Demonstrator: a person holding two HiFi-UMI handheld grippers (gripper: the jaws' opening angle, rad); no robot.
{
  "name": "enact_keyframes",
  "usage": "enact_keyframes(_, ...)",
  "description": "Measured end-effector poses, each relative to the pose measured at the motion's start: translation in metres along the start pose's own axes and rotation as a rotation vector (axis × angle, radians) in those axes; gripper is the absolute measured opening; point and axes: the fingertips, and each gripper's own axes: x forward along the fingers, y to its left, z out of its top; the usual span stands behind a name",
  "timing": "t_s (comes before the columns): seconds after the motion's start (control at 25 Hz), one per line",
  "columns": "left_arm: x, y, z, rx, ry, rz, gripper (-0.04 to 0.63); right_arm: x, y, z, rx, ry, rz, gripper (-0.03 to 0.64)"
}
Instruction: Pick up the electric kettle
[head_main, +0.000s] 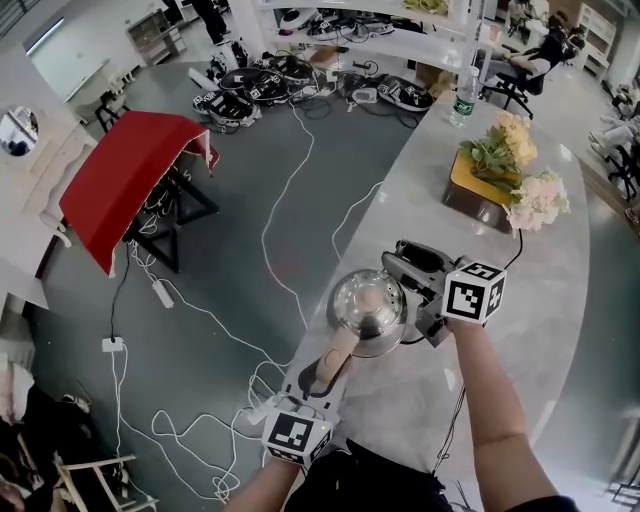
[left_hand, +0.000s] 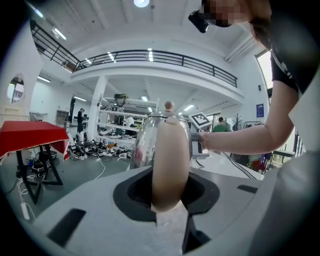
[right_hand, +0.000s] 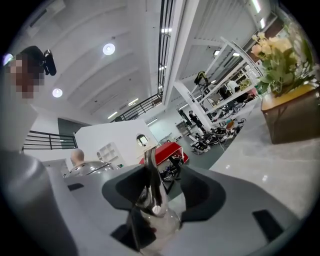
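A rounded electric kettle (head_main: 368, 310) of mirror-bright steel stands near the edge of a curved, glossy white counter (head_main: 420, 190) with faint marbled veins. Its smooth, matte beige handle (head_main: 335, 358), thick and bowed like a loop, points toward the person.

The left gripper (head_main: 322, 380), grey plastic with a black-and-white marker cube, is clamped on that handle. In the left gripper view the handle (left_hand: 170, 165) fills the gap between the jaws.

The right gripper (head_main: 408, 292) is at the kettle's far side. Its jaws stand wide apart, and the thin, shiny spout (right_hand: 151, 185) rises between them without being squeezed. The lid's round beige knob (right_hand: 77, 157) shows to the left.

Further along the counter sits a boxy wooden planter (head_main: 478, 195) of pale, ruffled flowers (head_main: 538, 198).
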Motion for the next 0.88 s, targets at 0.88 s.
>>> enact_keyframes(0.88,-0.013,-0.005,0.025,0.056,-0.029,-0.074,0.083,-0.014,0.036,0.024,-0.071,-0.018,0.014,0.087)
